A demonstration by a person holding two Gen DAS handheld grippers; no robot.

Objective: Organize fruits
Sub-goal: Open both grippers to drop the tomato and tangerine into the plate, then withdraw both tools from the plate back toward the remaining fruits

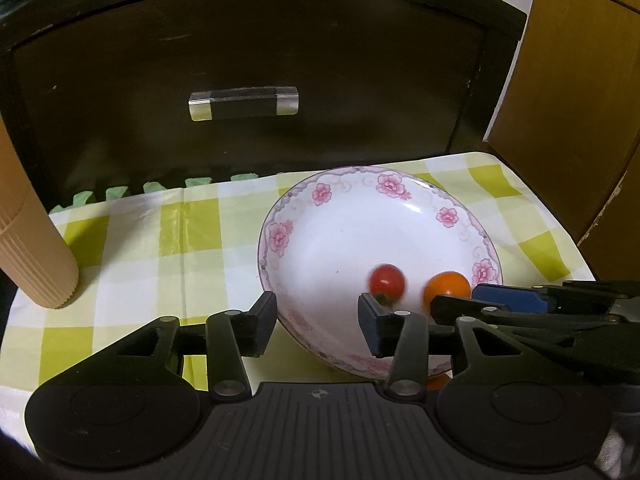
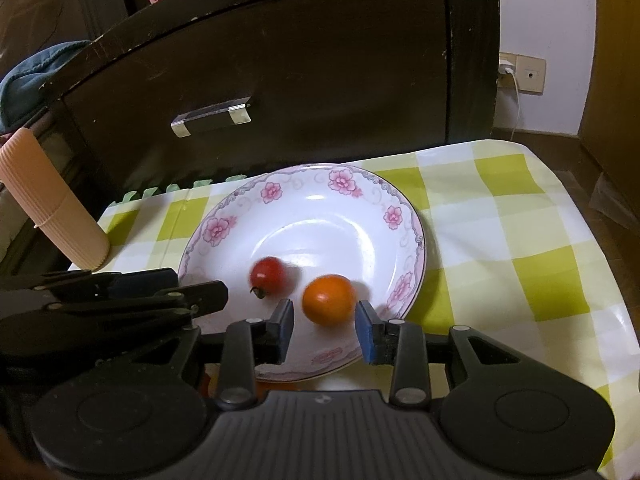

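Both tools, left (image 1: 318, 318) and right (image 2: 325, 326), hang open and empty over the plate's (image 2: 280, 188) near rim, red tomato (image 2: 269, 276) and orange tomato (image 2: 329, 299) inside, seemingly just released; next, fetching remaining fruit.

The red tomato (image 1: 386, 282) was smeared by motion blur in both views, its outline soft. In the left wrist view the right gripper (image 1: 472, 300) hid the lower edge of the orange tomato (image 1: 447, 285), and the plate (image 1: 280, 236) lost its near rim behind the left gripper (image 1: 318, 322). The ribbed beige cylinder (image 1: 36, 256) was cut off by the left edge. An orange object (image 2: 260, 386) under the plate's rim stayed too hidden to identify.
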